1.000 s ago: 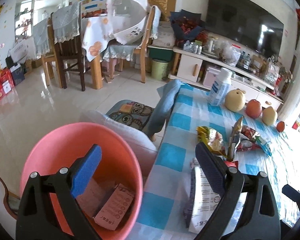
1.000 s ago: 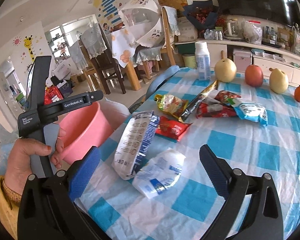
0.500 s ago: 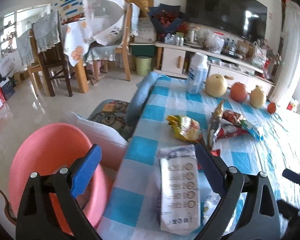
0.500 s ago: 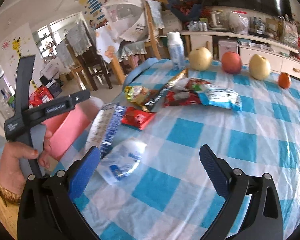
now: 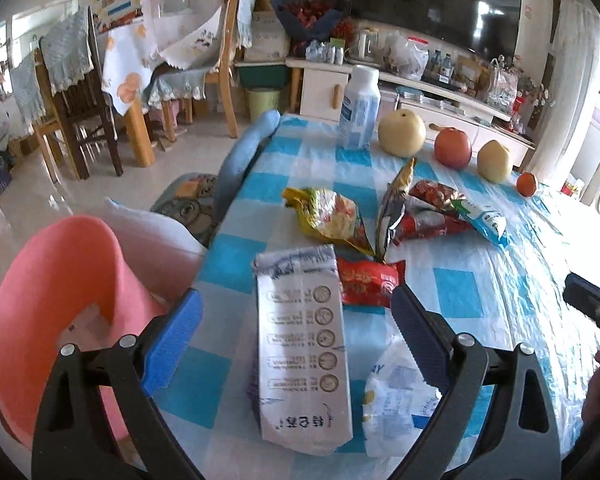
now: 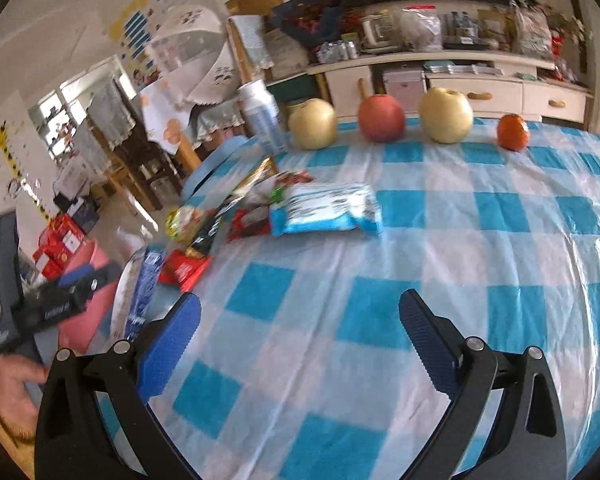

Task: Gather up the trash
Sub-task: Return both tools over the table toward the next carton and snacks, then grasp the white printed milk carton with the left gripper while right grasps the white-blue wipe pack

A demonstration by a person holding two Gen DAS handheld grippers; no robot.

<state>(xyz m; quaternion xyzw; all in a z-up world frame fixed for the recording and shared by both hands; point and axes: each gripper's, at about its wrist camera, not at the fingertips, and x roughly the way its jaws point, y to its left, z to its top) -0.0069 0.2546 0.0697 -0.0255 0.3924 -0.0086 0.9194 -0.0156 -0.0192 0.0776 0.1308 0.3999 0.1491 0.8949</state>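
Note:
My left gripper (image 5: 296,336) is open and empty, its jaws spread around a long white wrapper (image 5: 304,344) lying on the blue-checked table (image 5: 456,296). A crumpled white-blue wrapper (image 5: 396,404) lies right of it, a red packet (image 5: 366,282) behind. Further back lie a yellow-green packet (image 5: 332,216), a dark gold packet (image 5: 394,204), red wrappers (image 5: 428,216) and a blue-white packet (image 6: 324,212). A pink bin (image 5: 60,300) stands at the table's left edge. My right gripper (image 6: 300,336) is open and empty over bare tablecloth.
A white bottle (image 5: 358,108), two pears (image 6: 312,122) (image 6: 446,114), an apple (image 6: 382,116) and an orange (image 6: 512,130) stand in a row at the table's far edge. A blue chair back (image 5: 240,160) and white cushion (image 5: 152,232) are left of the table.
My left gripper has swung right from over the pink bin to over the long white wrapper. My right gripper has swung right, away from the wrappers, over bare tablecloth.

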